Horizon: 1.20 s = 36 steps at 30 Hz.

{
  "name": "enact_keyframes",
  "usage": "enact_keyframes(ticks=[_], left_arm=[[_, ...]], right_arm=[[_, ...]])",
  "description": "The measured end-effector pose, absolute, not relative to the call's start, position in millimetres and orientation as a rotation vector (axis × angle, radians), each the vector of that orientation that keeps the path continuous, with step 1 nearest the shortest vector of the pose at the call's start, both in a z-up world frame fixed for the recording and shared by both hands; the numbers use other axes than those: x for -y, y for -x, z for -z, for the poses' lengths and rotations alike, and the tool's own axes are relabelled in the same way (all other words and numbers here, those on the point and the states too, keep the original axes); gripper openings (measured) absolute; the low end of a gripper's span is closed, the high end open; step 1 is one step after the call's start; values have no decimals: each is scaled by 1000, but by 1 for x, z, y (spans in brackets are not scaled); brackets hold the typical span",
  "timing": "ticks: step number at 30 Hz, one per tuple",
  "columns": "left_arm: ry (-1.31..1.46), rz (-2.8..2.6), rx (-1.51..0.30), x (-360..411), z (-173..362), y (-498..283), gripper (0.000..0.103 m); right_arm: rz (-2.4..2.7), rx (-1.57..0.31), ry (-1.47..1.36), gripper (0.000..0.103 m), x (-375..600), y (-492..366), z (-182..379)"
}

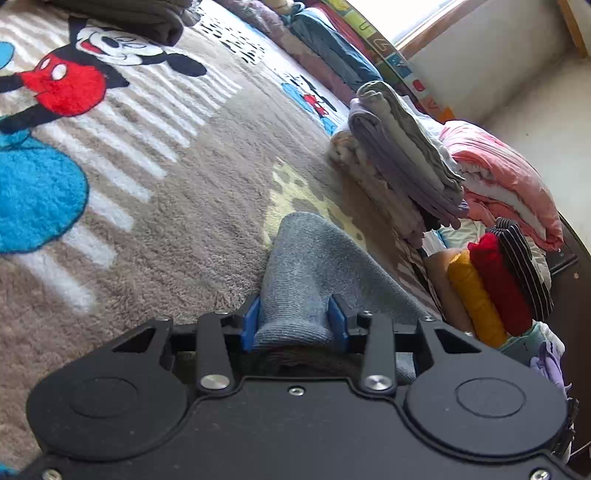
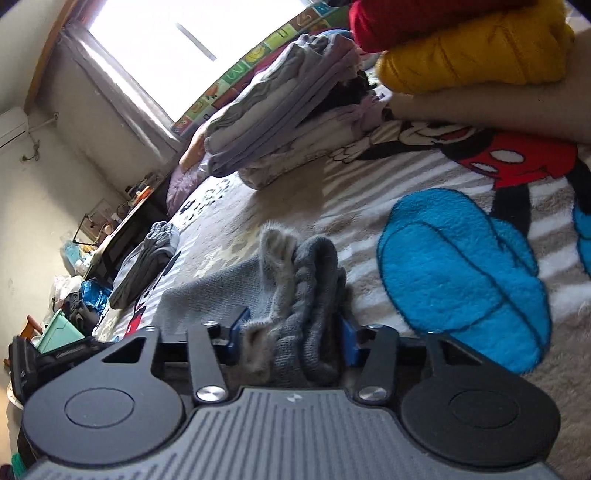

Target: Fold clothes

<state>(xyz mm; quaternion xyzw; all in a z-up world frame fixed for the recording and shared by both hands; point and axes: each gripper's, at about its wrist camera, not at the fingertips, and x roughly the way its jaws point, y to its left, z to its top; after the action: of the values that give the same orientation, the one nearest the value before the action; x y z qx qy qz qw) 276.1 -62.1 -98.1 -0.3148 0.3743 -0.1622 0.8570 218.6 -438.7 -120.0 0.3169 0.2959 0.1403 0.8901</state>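
Both tools clamped on the grey sock [image 1: 295, 273]: left tool [image 1: 295, 325] pinches one end, right tool [image 2: 291, 332] the bunched cuff end. Sock is low over the cartoon blanket [image 1: 166, 206] on the bed, beside folded stacks [image 1: 406, 158].

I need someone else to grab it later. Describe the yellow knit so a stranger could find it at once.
Start at the plush cartoon-mouse blanket covering the bed, and go to the pile of folded clothes at its edge. The yellow knit lies there on a beige folded piece with a red knit against its other side. Its mustard colour and chunky ribbing set it apart.
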Motion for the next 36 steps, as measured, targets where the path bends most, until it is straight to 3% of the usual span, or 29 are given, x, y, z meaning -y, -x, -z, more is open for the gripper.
enact_keyframes(ticks=[8, 17, 36], left_arm=[[725, 434, -734, 50, 75, -277, 27], [754, 532, -658, 42, 26, -312, 27], [874, 702, -477, 88, -91, -539, 26]], right_arm=[[-300, -512, -724, 33, 446, -204, 110], [-322, -380, -786, 32, 447, -214, 67], [-241, -184, -730, 31, 484, -428, -73]])
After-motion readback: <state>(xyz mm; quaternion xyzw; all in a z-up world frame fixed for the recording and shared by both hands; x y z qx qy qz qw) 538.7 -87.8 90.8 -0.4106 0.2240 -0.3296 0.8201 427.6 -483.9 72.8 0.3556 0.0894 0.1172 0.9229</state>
